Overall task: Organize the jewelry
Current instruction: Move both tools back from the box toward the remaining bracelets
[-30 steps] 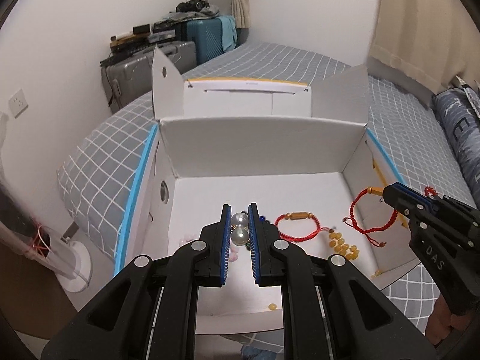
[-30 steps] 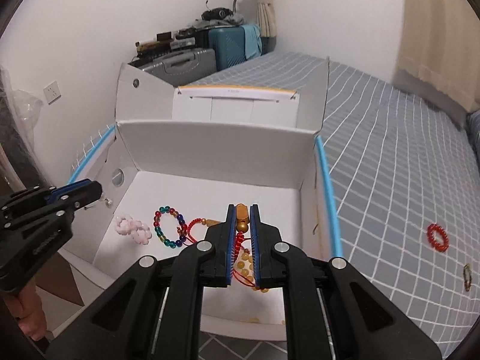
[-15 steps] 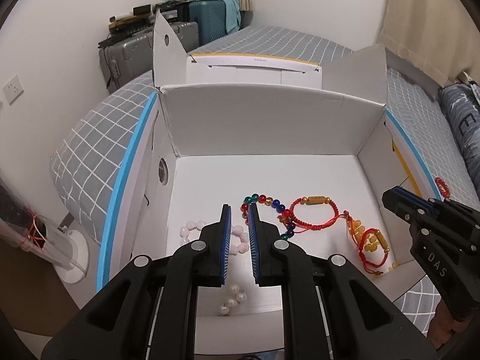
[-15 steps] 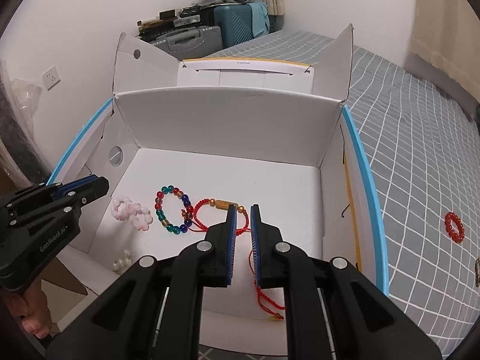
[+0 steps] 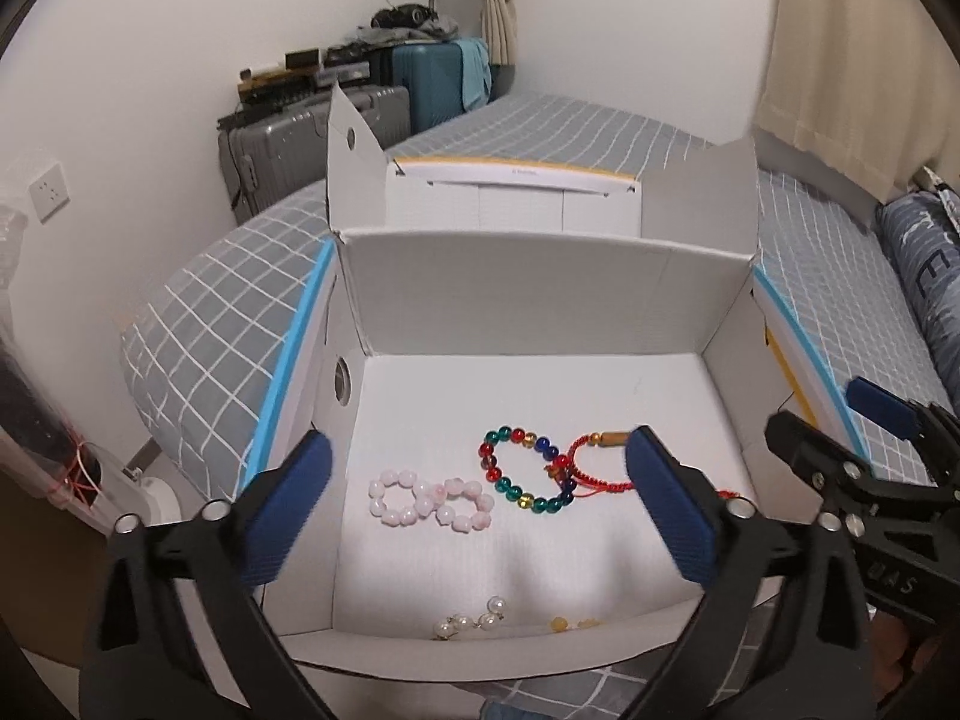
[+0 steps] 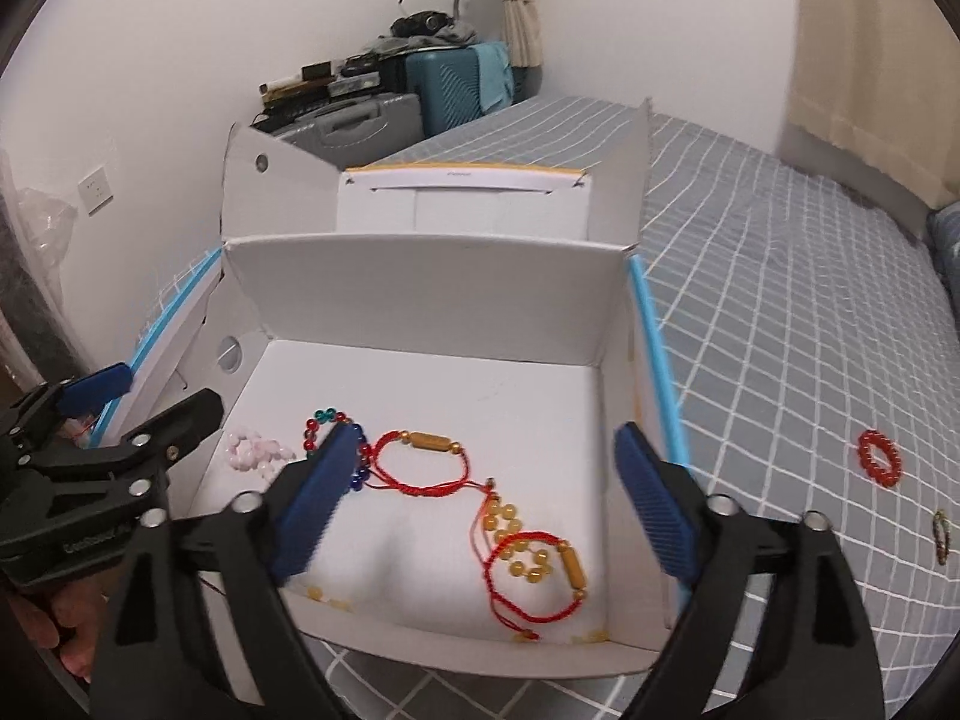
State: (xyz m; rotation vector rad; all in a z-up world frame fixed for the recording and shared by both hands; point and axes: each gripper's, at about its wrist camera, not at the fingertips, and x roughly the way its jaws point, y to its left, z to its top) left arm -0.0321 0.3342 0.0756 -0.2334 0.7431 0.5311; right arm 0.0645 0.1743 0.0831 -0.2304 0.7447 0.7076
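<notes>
Left gripper hangs over the near edge of the white box, jaws spread wide, nothing between them. Box sits on the grey checked bed cover. Inside, leftmost: pink bead bracelet lying twisted into a figure-eight on the box floor. Light, limp on its cord; the beads are round and probably slick, so a pinch across the crossing point, where two strands bunch, looks the safest hold. Near the front wall, a short pearl strand, partly hidden by the wall; small, likely to roll out of a loose pinch. Next right: multicoloured glass-bead bracelet, glossy, probably the heaviest here and hard-surfaced; grip across a single strand with the pads square on, not on a bead's crown. Touching it, a red cord bracelet with gold tube; soft cord, easy to pinch anywhere, but it overlaps its neighbour and may drag it along. Further right, a second red cord bracelet lying over loose amber beads; lifting the cord could scatter them. Right gripper is likewise fully parted and empty above the front of the box. Outside, well apart on the cover: a red bead ring and a small dark piece, too blurred to identify; both not yet in the box.
</notes>
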